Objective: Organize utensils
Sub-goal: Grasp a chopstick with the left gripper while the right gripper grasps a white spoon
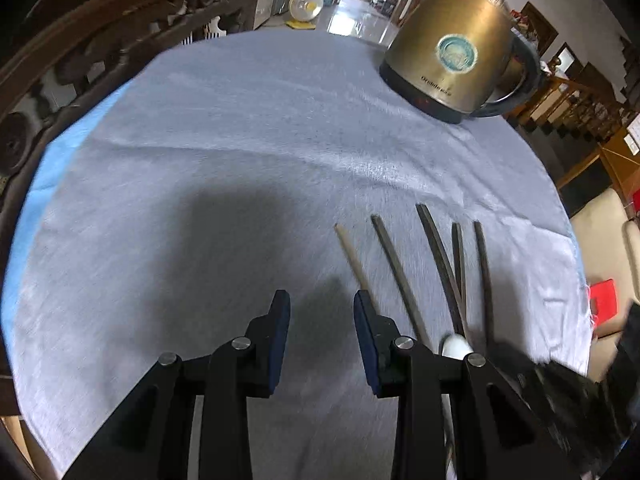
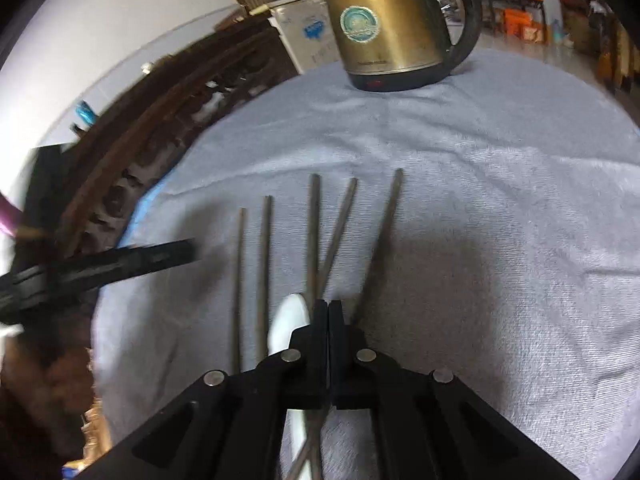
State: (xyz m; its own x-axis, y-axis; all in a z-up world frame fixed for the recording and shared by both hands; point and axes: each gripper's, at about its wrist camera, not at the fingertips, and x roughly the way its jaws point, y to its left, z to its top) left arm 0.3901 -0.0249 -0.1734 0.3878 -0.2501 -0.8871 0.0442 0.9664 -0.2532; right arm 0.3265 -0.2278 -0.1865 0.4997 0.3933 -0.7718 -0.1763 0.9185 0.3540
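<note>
Several chopsticks lie side by side on the grey cloth (image 2: 480, 200): a pale one (image 1: 354, 258) and dark ones (image 1: 394, 270), two of them crossing (image 2: 326, 256). A white spoon (image 2: 289, 322) lies among them; it also shows in the left wrist view (image 1: 456, 346). My left gripper (image 1: 322, 300) is open and empty, just left of the pale chopstick. My right gripper (image 2: 328, 306) is shut over the crossed dark chopsticks; whether it grips one is hidden by the fingers. The left gripper also appears blurred at the left of the right wrist view (image 2: 120, 264).
A brass electric kettle (image 1: 456, 44) stands at the far side of the cloth-covered table; it also shows in the right wrist view (image 2: 384, 20). A carved dark wooden chair back (image 1: 92, 48) rims the left side. A blue underlayer (image 1: 52, 168) shows at the left edge.
</note>
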